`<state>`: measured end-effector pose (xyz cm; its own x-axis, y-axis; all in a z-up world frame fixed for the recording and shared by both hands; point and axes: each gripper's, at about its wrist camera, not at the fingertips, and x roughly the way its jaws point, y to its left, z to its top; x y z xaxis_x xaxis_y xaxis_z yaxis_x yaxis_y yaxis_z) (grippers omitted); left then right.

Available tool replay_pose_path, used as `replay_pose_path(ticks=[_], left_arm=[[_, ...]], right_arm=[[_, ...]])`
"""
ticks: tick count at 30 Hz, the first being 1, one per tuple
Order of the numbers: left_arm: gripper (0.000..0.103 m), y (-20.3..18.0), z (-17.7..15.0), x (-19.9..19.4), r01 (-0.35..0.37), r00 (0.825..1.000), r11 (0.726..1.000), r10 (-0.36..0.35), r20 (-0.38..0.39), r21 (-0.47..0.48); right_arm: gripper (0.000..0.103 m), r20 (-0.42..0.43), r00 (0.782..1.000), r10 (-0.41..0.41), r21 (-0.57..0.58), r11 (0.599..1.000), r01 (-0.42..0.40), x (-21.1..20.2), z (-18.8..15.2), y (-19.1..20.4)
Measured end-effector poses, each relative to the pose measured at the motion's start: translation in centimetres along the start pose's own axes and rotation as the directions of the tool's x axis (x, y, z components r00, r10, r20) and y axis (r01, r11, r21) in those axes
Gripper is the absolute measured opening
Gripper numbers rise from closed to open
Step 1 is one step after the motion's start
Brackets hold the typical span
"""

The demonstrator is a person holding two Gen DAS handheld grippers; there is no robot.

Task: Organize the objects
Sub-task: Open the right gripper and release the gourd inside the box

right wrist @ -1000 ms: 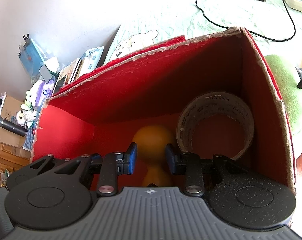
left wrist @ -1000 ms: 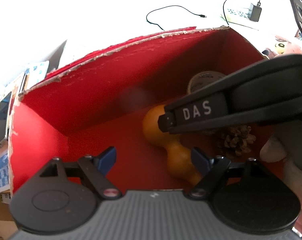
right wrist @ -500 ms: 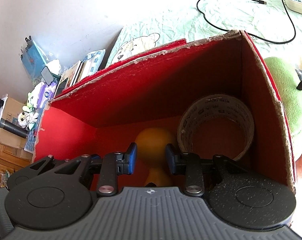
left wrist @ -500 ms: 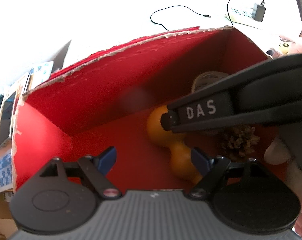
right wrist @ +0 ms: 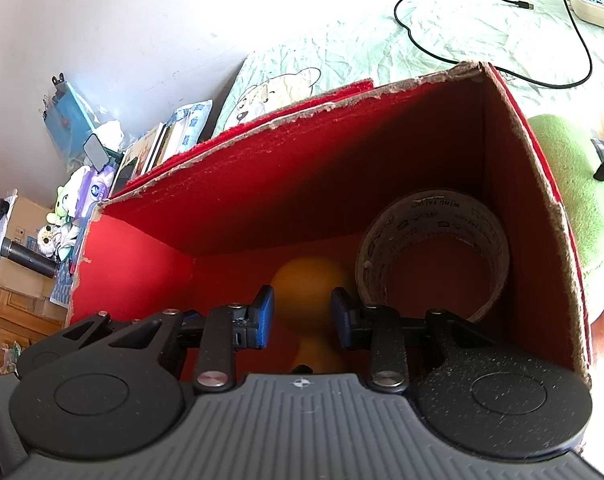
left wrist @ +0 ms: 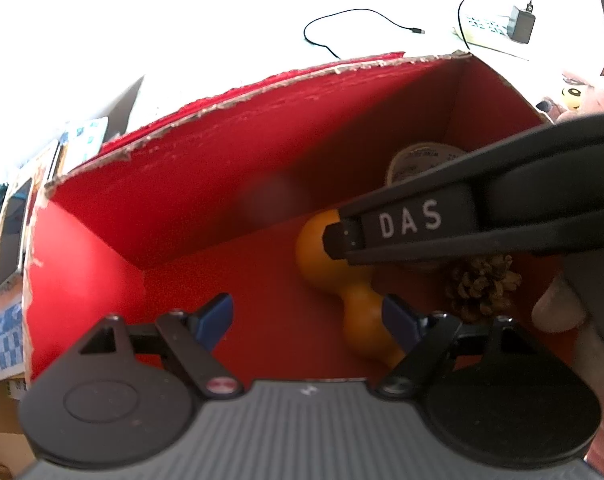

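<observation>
Only left wrist view shows pine cone [left wrist: 480, 286].

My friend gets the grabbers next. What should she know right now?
Left gripper: jaws wide open, nothing between them, hanging over the red box.
Right gripper: jaws partly open inside the box, just in front of the orange gourd; whether they touch it cannot be told.
In the box: the gourd lying on the floor, a tape roll standing in the right back corner, a pine cone near the right wall.
Done: those three are in the box.
Left: a green plush toy lies outside, by the right wall; it may go in next.
</observation>
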<state>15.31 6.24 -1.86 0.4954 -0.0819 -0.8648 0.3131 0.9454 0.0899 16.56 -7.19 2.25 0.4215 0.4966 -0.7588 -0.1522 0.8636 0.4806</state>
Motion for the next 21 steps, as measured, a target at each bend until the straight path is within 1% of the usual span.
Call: replay_pose_path(ticks=[4, 5, 21], left_arm=[[0.082, 0.08, -0.21, 0.38, 0.007, 1.000, 1.000, -0.007, -0.008, -0.010], [0.082, 0.32, -0.12, 1.00, 0.010, 1.000, 1.000, -0.010, -0.010, -0.013], [0.083, -0.02, 0.23, 0.73, 0.004, 1.000, 1.000, -0.004, -0.020, -0.022]], right_arm=[[0.035, -0.002, 1.000, 0.003, 0.002, 1.000, -0.003, 0.04, -0.03, 0.01], [0.035, -0.003, 1.000, 0.004, 0.001, 1.000, -0.004, 0.04, -0.04, -0.01], [0.035, 0.004, 1.000, 0.008, -0.002, 1.000, -0.008, -0.10, -0.08, 0.04]])
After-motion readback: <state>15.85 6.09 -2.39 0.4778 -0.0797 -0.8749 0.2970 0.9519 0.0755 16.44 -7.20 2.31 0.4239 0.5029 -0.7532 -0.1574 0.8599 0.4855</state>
